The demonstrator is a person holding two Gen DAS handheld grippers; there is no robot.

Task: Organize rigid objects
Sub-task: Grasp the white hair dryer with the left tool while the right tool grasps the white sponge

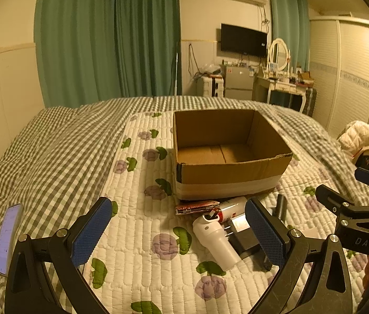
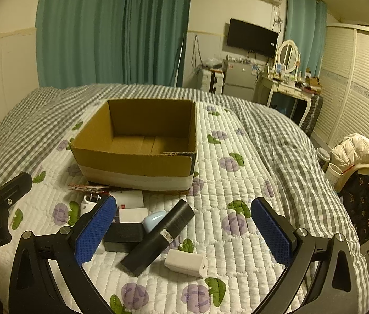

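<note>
An open, empty cardboard box stands on the quilted flower mat. In front of it lies a pile of rigid objects: a white bottle, a red-and-white can, a flat red packet, a black cylinder, a black case, a white charger block, a light blue object and a white box. My left gripper is open, just left of the pile. My right gripper is open above the pile.
A phone with a lit screen lies on the checked blanket at the left. The bed edge drops off at the right, where a chair with a white jacket stands. Curtains, a fridge and a dressing table are far behind.
</note>
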